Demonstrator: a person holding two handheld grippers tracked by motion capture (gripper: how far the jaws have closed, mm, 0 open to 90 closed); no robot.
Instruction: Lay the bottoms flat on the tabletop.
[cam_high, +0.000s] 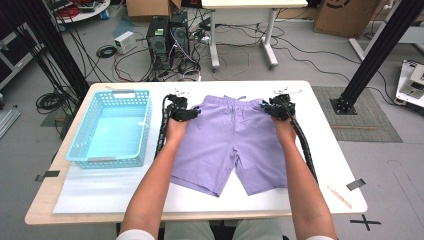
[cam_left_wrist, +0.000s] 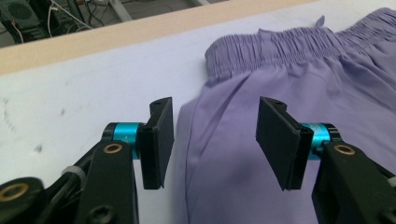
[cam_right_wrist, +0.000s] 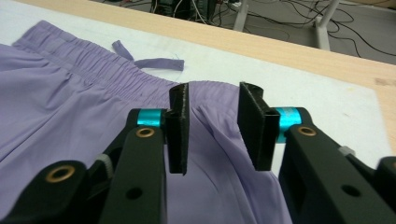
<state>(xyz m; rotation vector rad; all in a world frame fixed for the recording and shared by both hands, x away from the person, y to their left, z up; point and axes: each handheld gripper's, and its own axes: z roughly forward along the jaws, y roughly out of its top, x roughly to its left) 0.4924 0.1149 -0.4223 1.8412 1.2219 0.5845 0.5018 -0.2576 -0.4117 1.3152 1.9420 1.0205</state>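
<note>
Purple shorts (cam_high: 227, 145) lie flat in the middle of the white surface (cam_high: 320, 125), waistband at the far edge and legs toward the person, with a blue basket (cam_high: 112, 127) to their left. The left tool (cam_high: 186, 113) and right tool (cam_high: 272, 108) sit at the two waistband corners — a likely placing for spreading or folding the garment evenly. Both are released: the left gripper view shows pads (cam_left_wrist: 159, 140) apart over the left side seam, nothing pinched, and the right gripper view shows the same above the right hip — plus a loose drawstring (cam_right_wrist: 149, 61) beyond the waistband.
</note>
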